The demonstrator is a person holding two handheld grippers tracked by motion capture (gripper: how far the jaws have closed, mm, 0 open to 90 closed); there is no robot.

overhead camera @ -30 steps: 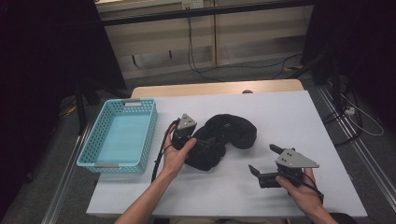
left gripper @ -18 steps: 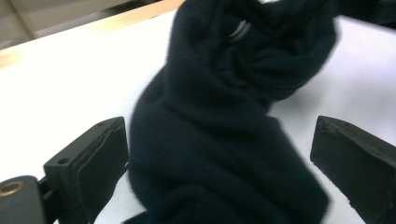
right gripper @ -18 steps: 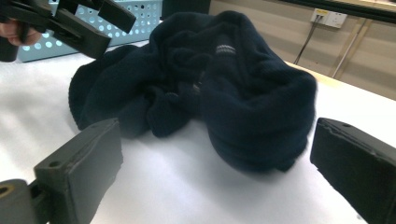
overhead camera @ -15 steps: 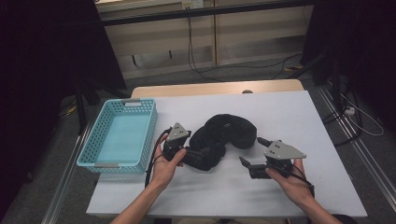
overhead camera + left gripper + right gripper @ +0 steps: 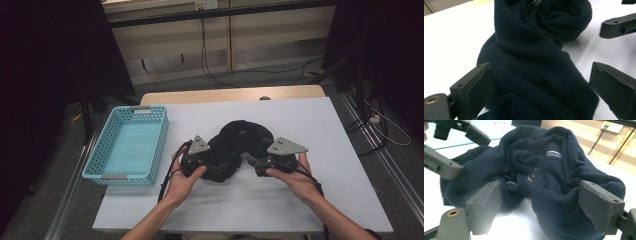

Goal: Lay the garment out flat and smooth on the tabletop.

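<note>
No readable writing; small white-striped tag (image 5: 553,154) on dark knit garment (image 5: 239,145), bunched mid-table (image 5: 310,125), right of blue basket (image 5: 127,147). Left gripper (image 5: 541,85) open, fabric between jaws, left pad touching. Right gripper (image 5: 540,207) jaws just been closing, straddling garment edge, not clamped. Both hands low, inward.

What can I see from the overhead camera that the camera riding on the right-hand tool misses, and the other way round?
High view: the turquoise basket left of the dark knitted garment, the white table as a whole, and both hands, the left gripper and right gripper at either end of the bundle.

Right gripper view: close knit detail, a small white-striped trim, and its own jaws, which have just been closing, astride a fold without clearly pressing it.

Both: the garment, the tabletop, the left gripper.
</note>
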